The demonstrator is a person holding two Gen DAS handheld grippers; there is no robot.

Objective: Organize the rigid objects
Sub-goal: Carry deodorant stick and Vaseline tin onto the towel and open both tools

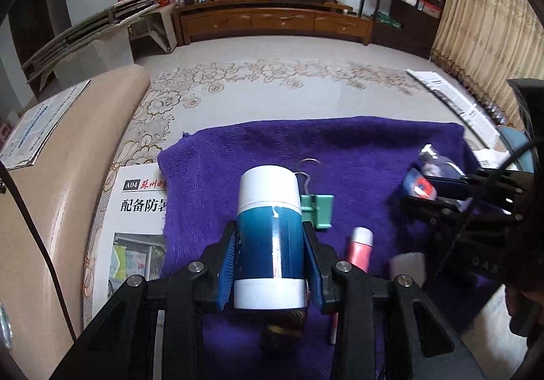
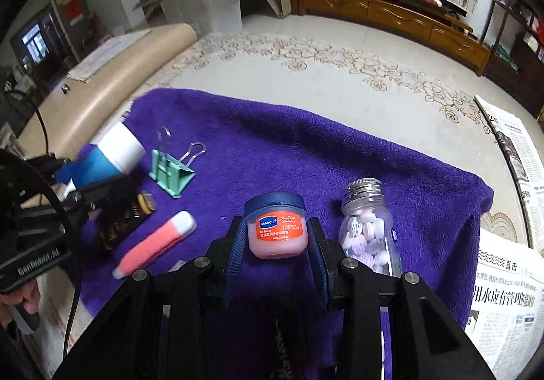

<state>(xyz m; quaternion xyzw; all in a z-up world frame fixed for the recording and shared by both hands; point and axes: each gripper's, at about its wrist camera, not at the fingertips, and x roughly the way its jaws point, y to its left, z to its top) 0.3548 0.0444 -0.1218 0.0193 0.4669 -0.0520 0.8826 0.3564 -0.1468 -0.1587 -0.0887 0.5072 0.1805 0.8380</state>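
Observation:
My left gripper (image 1: pixel 269 245) is shut on a teal bottle with a white cap (image 1: pixel 268 237), held above the purple towel (image 1: pixel 340 149). It also shows in the right wrist view (image 2: pixel 105 159). My right gripper (image 2: pixel 276 237) is shut on a small pink lip balm jar with a blue lid (image 2: pixel 276 227), seen at the right of the left wrist view (image 1: pixel 420 184). On the towel (image 2: pixel 306 142) lie a green binder clip (image 2: pixel 170 172), a pink tube (image 2: pixel 156 244), a dark brown bottle (image 2: pixel 127 218) and a clear pill bottle with a metal cap (image 2: pixel 369 227).
Newspapers lie left of the towel (image 1: pixel 132 227) and to its right (image 2: pixel 506 298). A beige bench (image 1: pixel 68 155) runs along the left. A patterned rug (image 1: pixel 272 87) lies beyond, with a wooden cabinet (image 1: pixel 272 21) at the far wall.

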